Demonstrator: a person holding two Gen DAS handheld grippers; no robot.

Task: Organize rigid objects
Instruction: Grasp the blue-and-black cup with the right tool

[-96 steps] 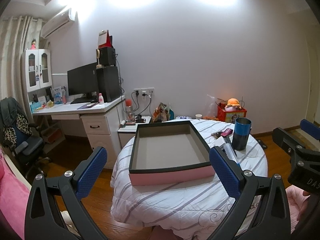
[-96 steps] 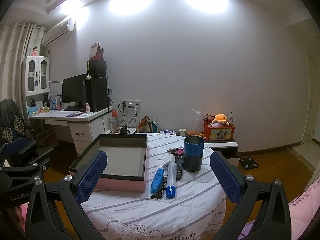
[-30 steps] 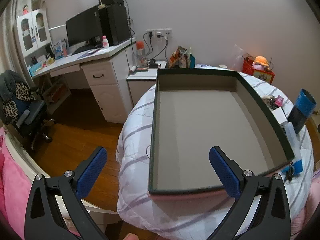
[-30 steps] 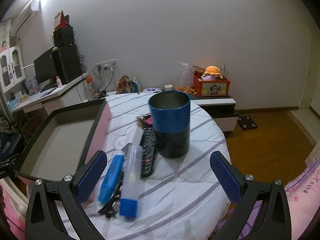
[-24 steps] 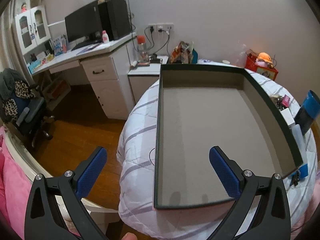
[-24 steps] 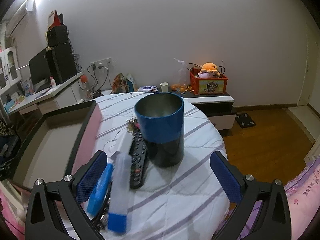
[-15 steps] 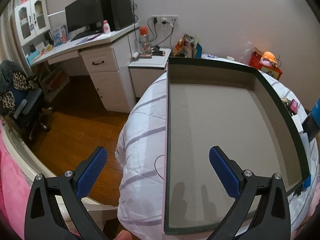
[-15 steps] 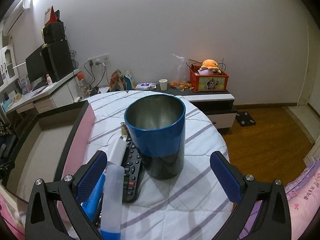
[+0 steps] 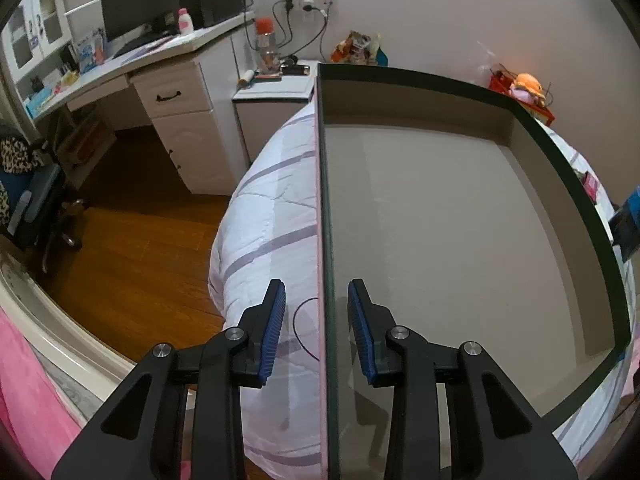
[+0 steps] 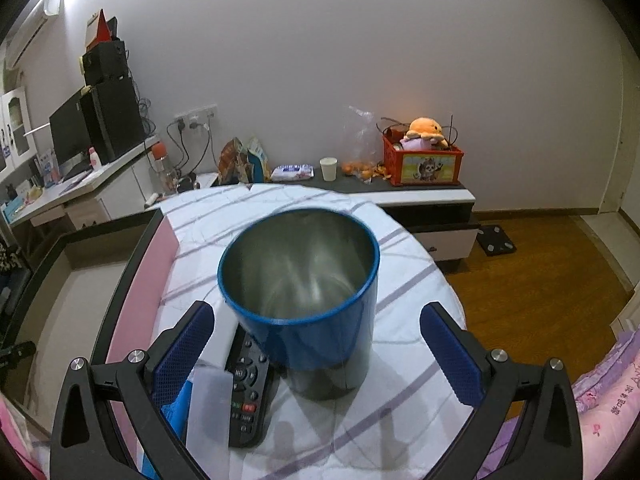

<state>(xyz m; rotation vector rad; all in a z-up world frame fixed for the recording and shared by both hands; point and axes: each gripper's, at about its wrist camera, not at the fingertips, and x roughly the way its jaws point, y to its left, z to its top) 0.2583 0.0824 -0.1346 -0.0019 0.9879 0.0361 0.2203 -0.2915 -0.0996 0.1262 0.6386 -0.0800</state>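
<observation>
My left tongs (image 9: 316,322) are closing astride the tray (image 9: 568,168) wall, untouched; right tongs (image 10: 316,344) gaping round the cup (image 10: 304,280), remote (image 10: 250,396) crowding the quilted table (image 10: 404,408).

L gripper (image 9: 317,328) jaws closing astride box wall (image 9: 322,216)

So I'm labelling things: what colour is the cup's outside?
Blue above, black below; right wrist view shows it best.
</observation>
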